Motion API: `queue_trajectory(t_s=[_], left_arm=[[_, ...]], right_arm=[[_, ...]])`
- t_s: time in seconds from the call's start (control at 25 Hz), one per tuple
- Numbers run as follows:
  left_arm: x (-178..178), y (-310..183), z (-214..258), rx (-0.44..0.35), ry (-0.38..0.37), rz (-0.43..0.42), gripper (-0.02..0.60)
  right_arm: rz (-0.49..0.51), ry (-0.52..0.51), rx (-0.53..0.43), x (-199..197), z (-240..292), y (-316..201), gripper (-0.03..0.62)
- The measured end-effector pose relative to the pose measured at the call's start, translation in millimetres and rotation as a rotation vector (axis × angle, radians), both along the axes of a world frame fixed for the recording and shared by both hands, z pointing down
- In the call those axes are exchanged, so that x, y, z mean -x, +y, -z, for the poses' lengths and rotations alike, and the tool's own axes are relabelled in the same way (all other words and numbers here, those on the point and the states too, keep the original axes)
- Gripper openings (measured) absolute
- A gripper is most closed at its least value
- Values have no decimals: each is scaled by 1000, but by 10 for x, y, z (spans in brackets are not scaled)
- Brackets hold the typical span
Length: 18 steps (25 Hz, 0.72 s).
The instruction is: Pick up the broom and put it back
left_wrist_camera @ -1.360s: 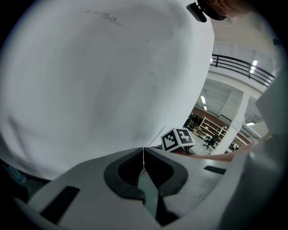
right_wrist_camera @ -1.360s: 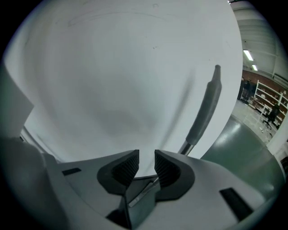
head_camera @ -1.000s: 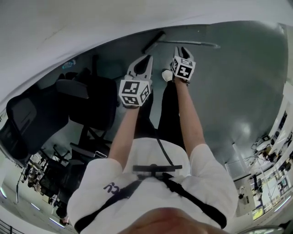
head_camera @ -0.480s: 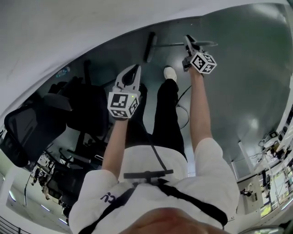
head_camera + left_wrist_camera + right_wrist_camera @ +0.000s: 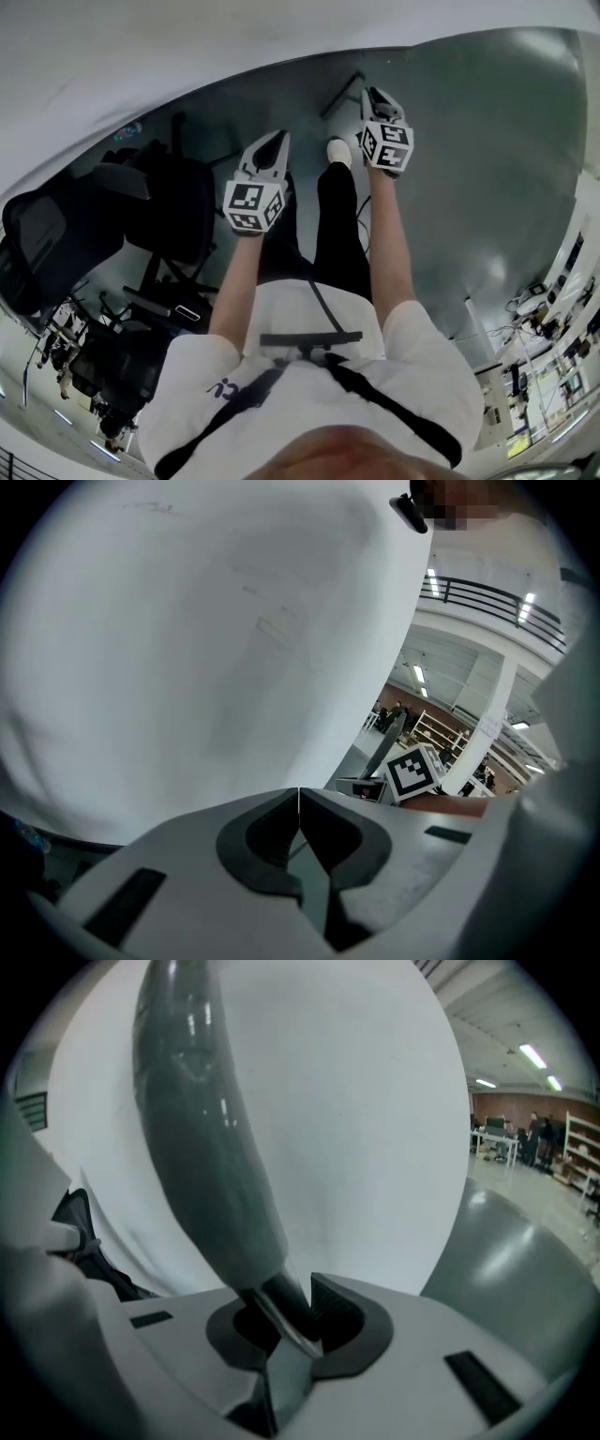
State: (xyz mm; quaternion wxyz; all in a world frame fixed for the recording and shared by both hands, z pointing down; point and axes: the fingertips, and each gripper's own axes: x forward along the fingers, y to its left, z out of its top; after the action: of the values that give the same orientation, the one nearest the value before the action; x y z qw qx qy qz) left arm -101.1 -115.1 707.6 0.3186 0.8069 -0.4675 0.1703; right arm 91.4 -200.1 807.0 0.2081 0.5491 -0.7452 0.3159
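In the right gripper view the broom (image 5: 202, 1138) shows as a thick grey-green shaft that narrows to a dark stem between the jaws. My right gripper (image 5: 291, 1312) is shut on that stem, and its jaws have just been closing on it. In the head view the broom (image 5: 342, 94) is a thin dark line running up and left from my right gripper (image 5: 373, 98), towards the white wall. My left gripper (image 5: 272, 145) is held out to the left of it. Its jaws meet at the tips with nothing between them (image 5: 298, 794).
Black office chairs (image 5: 173, 211) stand at the left by the white wall (image 5: 187, 47). The grey floor (image 5: 487, 141) spreads to the right. The person's white shoe (image 5: 337, 150) is just below the broom, and a cable (image 5: 361, 211) lies beside the leg.
The broom lay flat on the floor by the wall; now it is off the floor in the right gripper, which reached right to its handle and came back left. The left gripper shifted slightly.
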Motion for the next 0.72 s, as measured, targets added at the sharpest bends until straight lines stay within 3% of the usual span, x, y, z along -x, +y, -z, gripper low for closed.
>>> queue_trajectory(t_s=[0.12, 0.36, 0.6, 0.72], left_arm=[[123, -37, 160, -30, 9, 4, 12], [391, -56, 467, -86, 2, -23, 12], [641, -34, 770, -121, 8, -55, 12], [720, -43, 1002, -152, 53, -89, 12]], right_arm=[[8, 83, 25, -49, 272, 126, 57], [130, 57, -5, 71, 945, 456, 54], [482, -2, -18, 707, 1548, 705, 52], [731, -15, -2, 1138, 1727, 821, 52]])
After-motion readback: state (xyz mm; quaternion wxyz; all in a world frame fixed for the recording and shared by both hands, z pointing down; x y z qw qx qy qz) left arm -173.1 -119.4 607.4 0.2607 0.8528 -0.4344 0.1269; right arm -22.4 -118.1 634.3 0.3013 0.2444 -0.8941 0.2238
